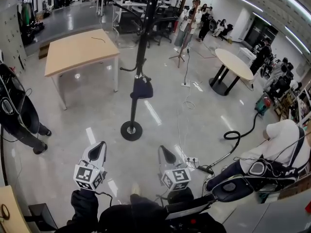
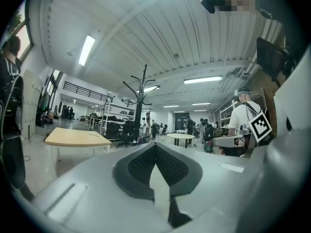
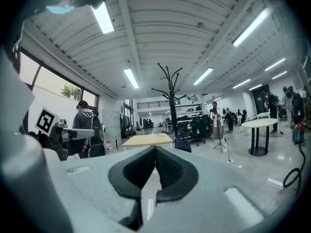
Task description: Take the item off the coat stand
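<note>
Two claws were out front, both pinched shut w/ nothing in them. The left claw (image 1: 100, 148) and right claw (image 1: 165, 152) sat side by side low in the head view, each pointing roughly level toward the stand (image 1: 140, 47). Their own views agreed: the left claw (image 2: 155, 147) had its pads meeting at the tip, the right claw (image 3: 155, 150) likewise, w/ no object between either pair.

The item (image 1: 142, 88), a dark blue bag-like thing, hung about halfway down the pole, above the round base (image 1: 131, 130). Which hook held it couldn't be made out. In the right gripper view the item (image 3: 182, 144) showed just right of the pole, beyond the claw tip.

Progress looked approx. nil: the item was on the stand and nothing was gripped. Both claws were well apart from it, w/ bare floor (image 1: 160, 115) between. Left to do, by judgement: close the gap, open a claw, grip the item, lift it clear of its hook.
</note>
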